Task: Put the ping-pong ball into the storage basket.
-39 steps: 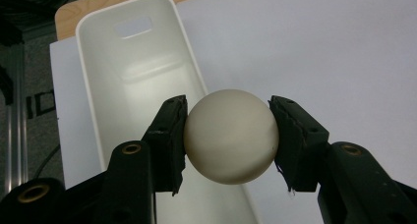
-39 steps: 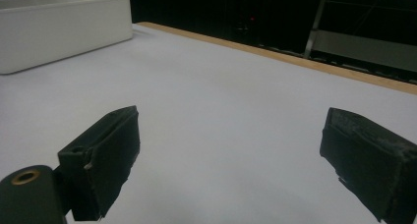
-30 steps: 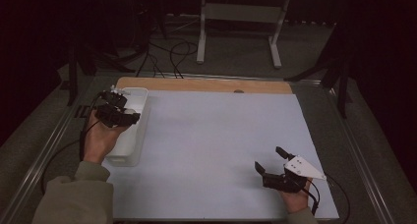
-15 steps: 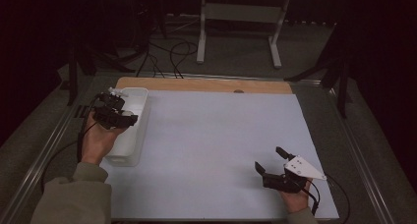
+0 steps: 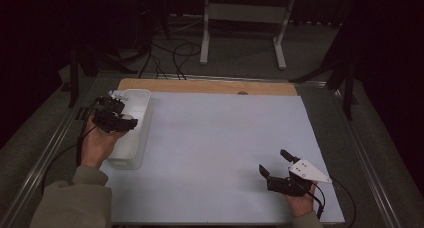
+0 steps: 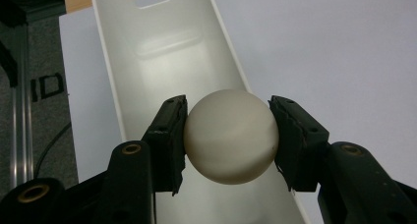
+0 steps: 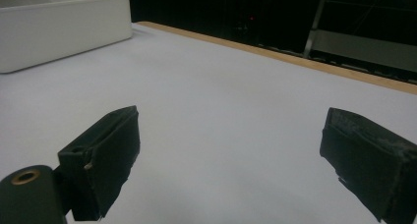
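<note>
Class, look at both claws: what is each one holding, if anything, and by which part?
The left claw grips a white ball by its two opposite sides, above the white tray. The right claw is open and holds nothing.

The ball [image 6: 230, 136] has a smooth, matt, off-white surface, and the tray [image 6: 162, 52] beneath it looks like smooth white plastic with a soft sheen. The pads [image 6: 172, 140] of the left gripper [image 6: 228, 138] are black and matt with rough, worn edges. The table [image 5: 225, 138] carries a smooth, matt, pale cover, with a bare wood strip [image 5: 210, 86] along its far edge.
</note>
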`<state>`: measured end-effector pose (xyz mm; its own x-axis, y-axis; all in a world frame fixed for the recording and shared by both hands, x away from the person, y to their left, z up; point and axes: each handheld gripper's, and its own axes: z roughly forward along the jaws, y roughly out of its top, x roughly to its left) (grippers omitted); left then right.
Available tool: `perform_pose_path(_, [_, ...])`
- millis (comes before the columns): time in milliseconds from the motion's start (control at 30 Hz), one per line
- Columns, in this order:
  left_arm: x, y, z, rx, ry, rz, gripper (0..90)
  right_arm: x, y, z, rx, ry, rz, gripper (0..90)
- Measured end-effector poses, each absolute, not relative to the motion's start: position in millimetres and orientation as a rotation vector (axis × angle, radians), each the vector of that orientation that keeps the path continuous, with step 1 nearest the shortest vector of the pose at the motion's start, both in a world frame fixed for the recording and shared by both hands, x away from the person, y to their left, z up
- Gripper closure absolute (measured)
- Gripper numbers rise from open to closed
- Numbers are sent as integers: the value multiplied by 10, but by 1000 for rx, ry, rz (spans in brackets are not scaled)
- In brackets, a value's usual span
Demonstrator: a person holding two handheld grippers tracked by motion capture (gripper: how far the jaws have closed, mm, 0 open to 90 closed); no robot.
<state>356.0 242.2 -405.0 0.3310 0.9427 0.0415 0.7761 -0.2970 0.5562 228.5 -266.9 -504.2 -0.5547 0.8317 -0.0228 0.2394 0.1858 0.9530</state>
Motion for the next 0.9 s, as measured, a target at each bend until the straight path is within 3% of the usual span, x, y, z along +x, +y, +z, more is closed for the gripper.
perform_pose_path(900, [3580, 2480, -4170, 2176, 1540, 486, 511, 2284, -2666, -5043, 1002, 1912, 1378, 79])
